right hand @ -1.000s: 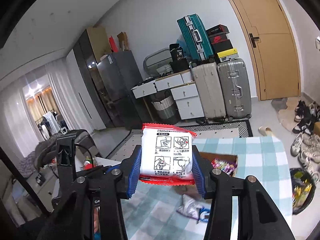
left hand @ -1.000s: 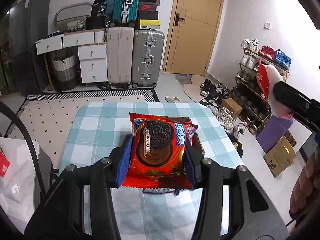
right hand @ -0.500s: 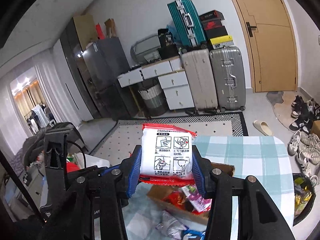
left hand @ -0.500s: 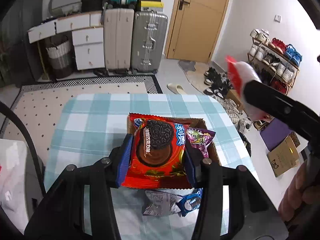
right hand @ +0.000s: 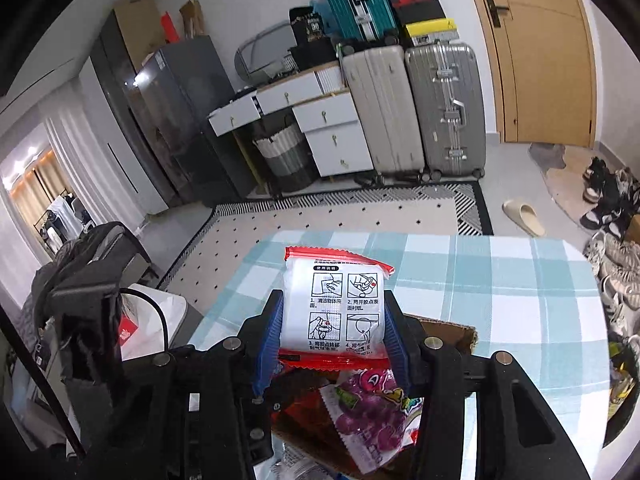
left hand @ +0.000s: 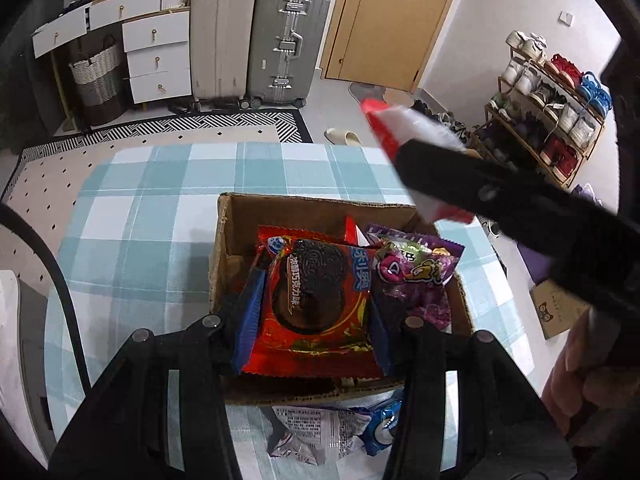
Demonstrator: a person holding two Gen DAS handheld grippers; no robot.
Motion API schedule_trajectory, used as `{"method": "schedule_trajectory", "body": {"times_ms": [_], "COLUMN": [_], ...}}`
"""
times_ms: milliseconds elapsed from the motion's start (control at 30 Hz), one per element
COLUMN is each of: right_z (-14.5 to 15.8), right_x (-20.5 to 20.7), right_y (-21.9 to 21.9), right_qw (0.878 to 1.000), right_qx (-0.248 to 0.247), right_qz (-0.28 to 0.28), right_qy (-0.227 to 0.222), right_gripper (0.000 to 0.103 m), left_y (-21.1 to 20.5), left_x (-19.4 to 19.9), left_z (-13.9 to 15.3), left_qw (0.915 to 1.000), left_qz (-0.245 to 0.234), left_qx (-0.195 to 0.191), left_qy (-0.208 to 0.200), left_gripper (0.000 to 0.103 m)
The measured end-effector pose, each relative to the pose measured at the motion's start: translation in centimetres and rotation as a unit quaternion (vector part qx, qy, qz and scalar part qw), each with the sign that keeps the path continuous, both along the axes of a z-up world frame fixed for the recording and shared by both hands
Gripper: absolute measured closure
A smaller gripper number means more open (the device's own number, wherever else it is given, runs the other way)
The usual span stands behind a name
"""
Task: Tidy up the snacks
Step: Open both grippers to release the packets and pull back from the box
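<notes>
My left gripper (left hand: 314,312) is shut on a red chocolate-cookie packet (left hand: 316,300), held just above the open cardboard box (left hand: 218,256) on the checked table. A purple grape-candy bag (left hand: 412,280) lies in the box to its right. My right gripper (right hand: 334,320) is shut on a white packet with red ends (right hand: 334,308), hanging over the box's far left corner. In the left wrist view that white packet (left hand: 404,128) and the right gripper's black body cross the upper right. The purple bag (right hand: 372,404) lies in the box (right hand: 452,330) below the right gripper.
A silver and blue wrapper (left hand: 320,428) lies on the blue checked tablecloth (left hand: 140,216) in front of the box. Suitcases (left hand: 288,36), drawers and a door stand beyond the table. A shoe rack (left hand: 552,112) is on the right. A person's hand (left hand: 576,376) holds the right gripper.
Both grippers have come down and forward over the table toward the box, each still holding its packet. The box and the purple bag have come into full view.
</notes>
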State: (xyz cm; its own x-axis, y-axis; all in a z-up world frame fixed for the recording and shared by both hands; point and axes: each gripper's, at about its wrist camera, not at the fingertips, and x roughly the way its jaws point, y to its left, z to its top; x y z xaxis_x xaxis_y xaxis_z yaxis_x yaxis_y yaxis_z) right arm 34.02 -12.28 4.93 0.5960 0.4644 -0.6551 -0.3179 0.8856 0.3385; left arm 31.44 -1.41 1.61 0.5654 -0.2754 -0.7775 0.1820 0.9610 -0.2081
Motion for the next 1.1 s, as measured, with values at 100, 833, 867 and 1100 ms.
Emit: {"method": "schedule_trajectory", "body": {"times_ms": [100,833,867,1100], "right_z": [-1.5,-4.6,-4.2,-2.0], "right_x": [1.0,1.0,0.8,-1.8], "right_y": [0.1,1.6,1.5,0.3], "right_qw": [1.0,0.997,0.998,0.998], "right_qx": [-0.003,-0.026,-0.023,-0.026], "right_qz": [0.0,0.014,0.013,0.004], "right_qy": [0.018,0.069,0.065,0.053], "right_gripper": [0.056,0.039,0.038,0.037], "left_y": [0.4,4.1,4.3,4.5], "left_x": [0.6,-1.9,-2.1,-4.9], "left_z": [-1.0,-0.7,-0.5,1.4], "left_qw": [1.0,0.9992,0.9992,0.9993], "left_qz": [0.001,0.025,0.027,0.03], "left_qx": [-0.001,-0.03,-0.027,-0.013], "left_qy": [-0.002,-0.005,-0.007,-0.016], "left_gripper": [0.059,0.058,0.058,0.056]}}
